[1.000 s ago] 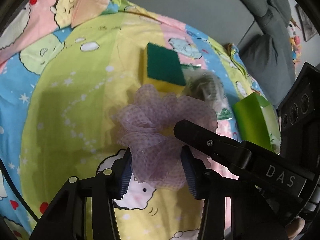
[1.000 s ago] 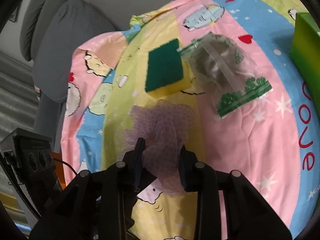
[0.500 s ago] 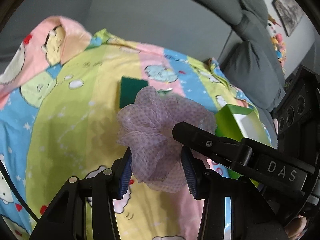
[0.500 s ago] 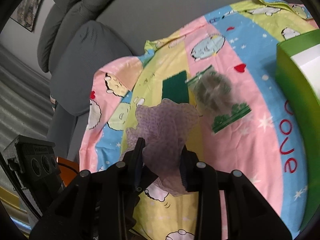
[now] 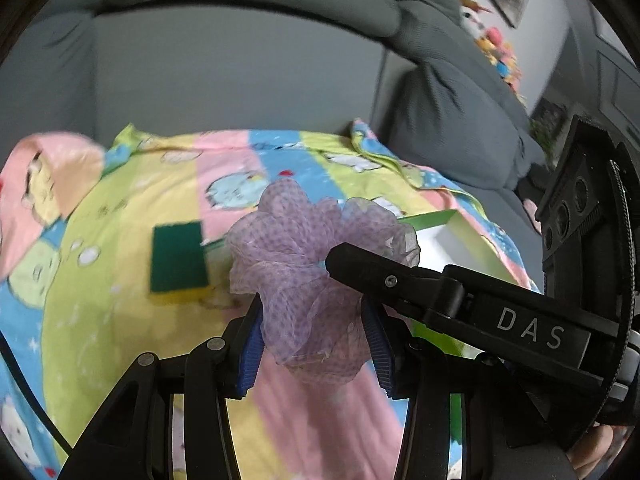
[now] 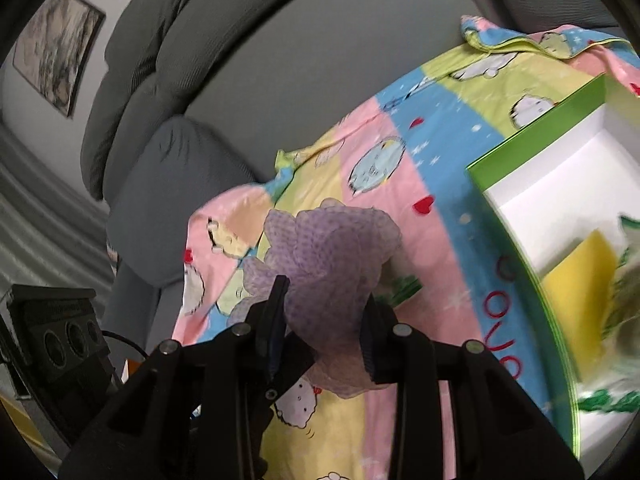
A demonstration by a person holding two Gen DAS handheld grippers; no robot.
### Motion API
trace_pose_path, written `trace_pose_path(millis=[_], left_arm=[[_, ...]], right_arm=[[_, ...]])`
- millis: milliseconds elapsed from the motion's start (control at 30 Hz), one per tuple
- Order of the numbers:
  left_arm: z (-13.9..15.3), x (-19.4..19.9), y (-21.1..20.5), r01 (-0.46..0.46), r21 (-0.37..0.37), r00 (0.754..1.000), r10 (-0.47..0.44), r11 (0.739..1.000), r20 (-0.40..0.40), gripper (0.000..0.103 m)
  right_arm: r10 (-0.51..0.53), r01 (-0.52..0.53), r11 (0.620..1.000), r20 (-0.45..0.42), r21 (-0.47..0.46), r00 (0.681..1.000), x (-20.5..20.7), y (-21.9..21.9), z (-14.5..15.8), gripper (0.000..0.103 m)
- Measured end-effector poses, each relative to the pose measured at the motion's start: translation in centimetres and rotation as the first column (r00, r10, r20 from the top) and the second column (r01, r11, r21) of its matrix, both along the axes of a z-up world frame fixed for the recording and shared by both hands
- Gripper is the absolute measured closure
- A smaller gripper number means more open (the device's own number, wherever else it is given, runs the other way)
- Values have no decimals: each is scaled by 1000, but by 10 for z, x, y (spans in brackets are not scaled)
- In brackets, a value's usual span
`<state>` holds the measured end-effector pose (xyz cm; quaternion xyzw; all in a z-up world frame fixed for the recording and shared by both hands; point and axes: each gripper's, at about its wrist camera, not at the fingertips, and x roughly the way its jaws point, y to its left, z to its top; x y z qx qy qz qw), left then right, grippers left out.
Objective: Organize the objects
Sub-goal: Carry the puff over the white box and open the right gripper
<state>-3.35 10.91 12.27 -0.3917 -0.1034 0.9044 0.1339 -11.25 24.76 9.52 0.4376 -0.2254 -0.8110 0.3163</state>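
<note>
A purple mesh bath pouf (image 5: 304, 264) hangs above the cartoon-print blanket (image 5: 120, 320), and both grippers are shut on it. My left gripper (image 5: 312, 320) pinches its lower part between blue pads. My right gripper (image 6: 324, 304) clamps the same pouf (image 6: 328, 256); one of its black fingers (image 5: 368, 268) crosses the left wrist view from the right. A green-topped yellow sponge (image 5: 178, 258) lies flat on the blanket left of the pouf. A green box (image 6: 532, 128) with a white inside stands at the right, holding a yellow sponge (image 6: 576, 276) and a plastic packet (image 6: 624, 300).
The blanket covers a grey sofa seat, with the sofa back (image 5: 240, 72) and a grey cushion (image 5: 452, 120) behind it. A printed packet edge (image 6: 404, 284) peeks from behind the pouf. Framed pictures (image 6: 52, 48) hang on the wall.
Both grippers have risen with the pouf, lifting it off the blanket and toward the green box. The sofa back and the box's inside have come into view.
</note>
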Motion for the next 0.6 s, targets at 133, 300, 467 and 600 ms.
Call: trace_pose_path(millis=[133,300,467,600], left_arm=[[6,-8,24,59,-24,998,-59,998,-21,56],[9,-18,56,125,-55,992,-127,991,-26,56],[10,-24,87,194,-76,980,-197,978,-33,56],[10,-29,109,242,-95,969,-245,966,-28,56]], right_arm=[[-67,66,997,-15,-37,998,-5,25,6,71],[-152,152,985,5,-77,988,-11,57,3,71],[-243,243,964,19,-107,970,-11,90,0,71],[-315,317,941,31,-121,949,-10,113,-3,71]])
